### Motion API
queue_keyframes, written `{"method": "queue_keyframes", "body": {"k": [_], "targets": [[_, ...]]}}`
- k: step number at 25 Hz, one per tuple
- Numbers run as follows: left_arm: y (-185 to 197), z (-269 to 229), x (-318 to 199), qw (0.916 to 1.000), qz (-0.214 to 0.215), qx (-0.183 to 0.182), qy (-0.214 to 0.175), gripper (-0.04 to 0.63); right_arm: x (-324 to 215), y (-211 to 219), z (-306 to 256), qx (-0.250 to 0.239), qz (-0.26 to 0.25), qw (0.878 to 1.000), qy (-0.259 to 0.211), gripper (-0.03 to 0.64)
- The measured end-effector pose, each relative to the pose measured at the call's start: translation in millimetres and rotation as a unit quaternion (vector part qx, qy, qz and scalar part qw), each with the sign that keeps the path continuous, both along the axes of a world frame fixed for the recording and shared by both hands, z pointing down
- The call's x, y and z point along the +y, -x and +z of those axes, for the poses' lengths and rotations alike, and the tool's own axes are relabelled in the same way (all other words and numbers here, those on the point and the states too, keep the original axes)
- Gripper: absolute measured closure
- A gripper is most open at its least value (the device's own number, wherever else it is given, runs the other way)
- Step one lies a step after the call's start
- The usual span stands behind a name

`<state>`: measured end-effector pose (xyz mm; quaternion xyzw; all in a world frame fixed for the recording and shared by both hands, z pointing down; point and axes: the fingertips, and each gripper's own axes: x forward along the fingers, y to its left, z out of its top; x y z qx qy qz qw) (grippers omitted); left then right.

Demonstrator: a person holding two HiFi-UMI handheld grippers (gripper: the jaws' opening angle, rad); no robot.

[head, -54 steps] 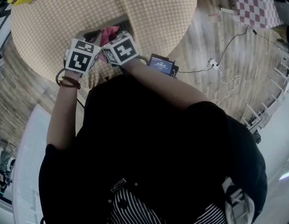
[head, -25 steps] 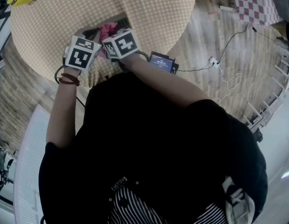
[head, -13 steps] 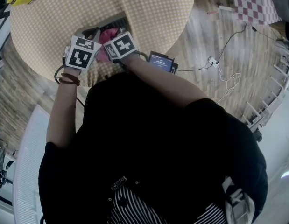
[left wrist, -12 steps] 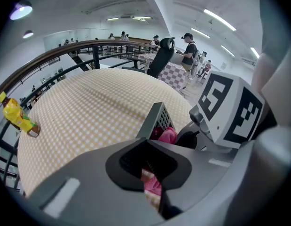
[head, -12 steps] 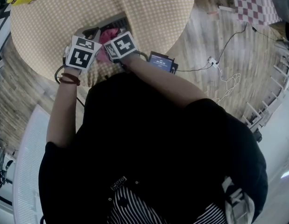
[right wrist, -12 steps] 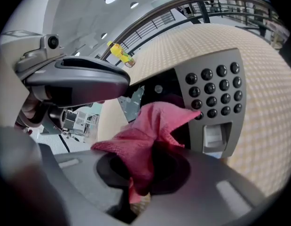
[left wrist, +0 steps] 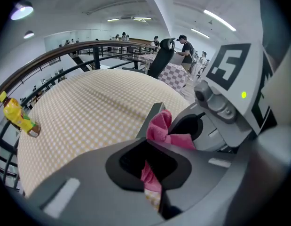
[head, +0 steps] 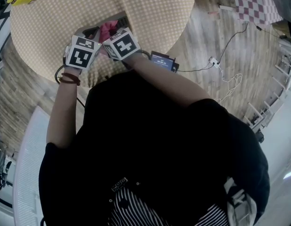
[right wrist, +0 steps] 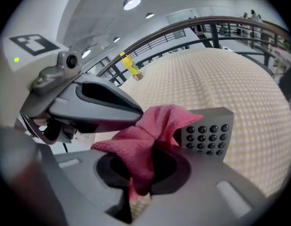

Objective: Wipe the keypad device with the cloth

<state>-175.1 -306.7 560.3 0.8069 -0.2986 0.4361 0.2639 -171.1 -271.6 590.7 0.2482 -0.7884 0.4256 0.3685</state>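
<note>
Checkered table (head: 51, 27) beneath. Left gripper (left wrist: 149, 145) clamps the keypad device (right wrist: 216, 114); right gripper (right wrist: 150, 149), pinching the pink cloth (right wrist: 143, 128), should press evenly across the keys (right wrist: 208, 135).

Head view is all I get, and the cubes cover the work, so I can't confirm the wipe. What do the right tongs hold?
Observer: The right tongs are shut on the pink cloth.
Operator: And the left?
Observer: The left tongs clamp the keypad by its edge.
Operator: Is it wiping yet?
Observer: The cloth covers the part beside the keys; the keys in sight are bare.
</note>
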Motion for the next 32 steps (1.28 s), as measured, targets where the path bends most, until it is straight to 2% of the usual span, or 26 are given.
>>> {"method": "queue_keyframes", "body": {"k": [7, 10, 17, 21, 25, 32], "targets": [[0, 1, 1, 1.0000, 0.002, -0.003, 0.000, 0.592, 36, -10, 38, 0.034, -0.029, 0.999, 0.029, 0.554], [2, 2, 2, 1.0000, 0.005, -0.004, -0.001, 0.592, 42, -11, 44, 0.043, -0.024, 0.998, 0.039, 0.554], [2, 1, 3, 1.0000, 0.005, -0.002, -0.004, 0.592, 10, 8, 6, -0.029, 0.002, 1.000, 0.006, 0.554], [2, 2, 2, 1.0000, 0.003, 0.001, -0.007, 0.592, 4, 9, 1, -0.032, -0.005, 0.999, -0.003, 0.554], [0, 2, 1, 0.9999, 0.001, 0.000, -0.011, 0.592, 12, 4, 13, -0.039, 0.000, 0.999, 0.023, 0.554], [5, 4, 4, 0.9994, -0.029, 0.001, -0.016, 0.592, 50, -8, 52, 0.009, -0.021, 0.997, 0.068, 0.554]]}}
